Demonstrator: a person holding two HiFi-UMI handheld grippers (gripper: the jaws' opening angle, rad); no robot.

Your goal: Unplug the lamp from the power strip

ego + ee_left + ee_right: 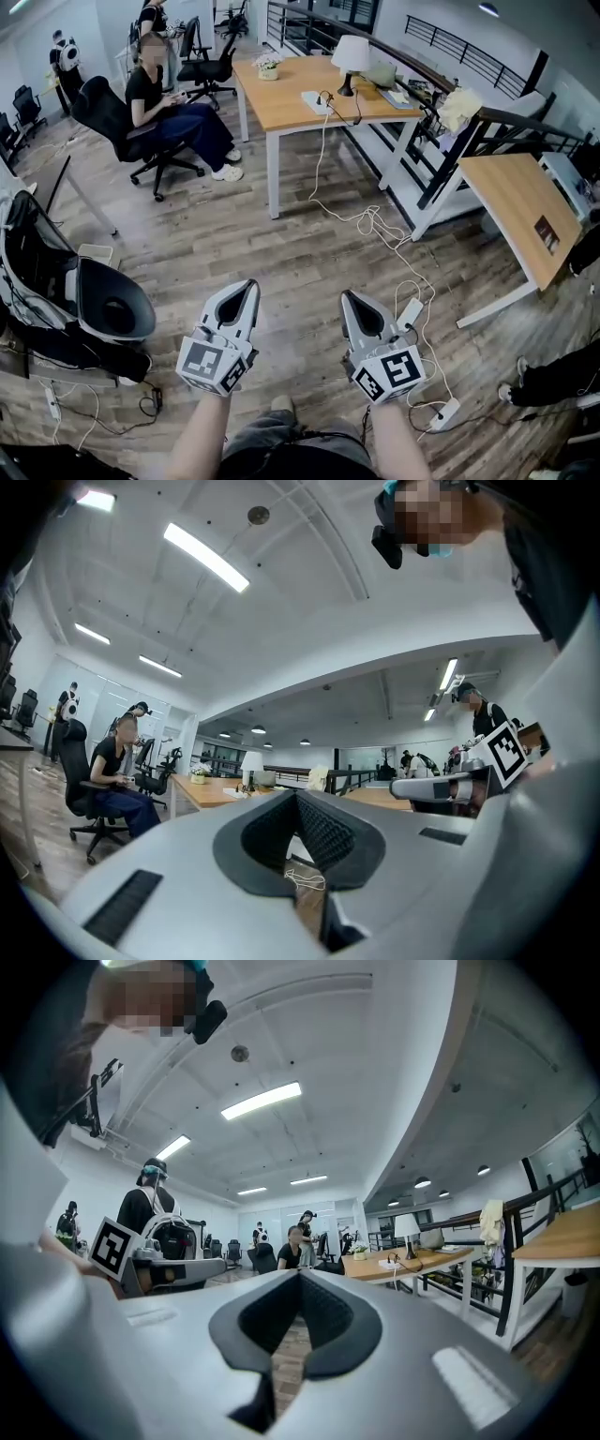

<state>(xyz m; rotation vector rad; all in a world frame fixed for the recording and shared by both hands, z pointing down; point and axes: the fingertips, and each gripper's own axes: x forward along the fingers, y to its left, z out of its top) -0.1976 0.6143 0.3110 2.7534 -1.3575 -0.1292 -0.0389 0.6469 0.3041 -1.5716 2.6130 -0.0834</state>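
Approach: left tongs (251,285) and right tongs (348,296) closed, empty, well short of lamp (351,54) and power strip (315,102) on far tabletop (281,105); best spread one before arrival.

Matt wood-plank floor (281,253), smooth wooden table (281,105), pale fabric-shaded lamp (351,54).

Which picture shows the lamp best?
The head view: the lamp stands whole on the far wooden table, beside the power strip. In both gripper views it is only a tiny, far-off shape.
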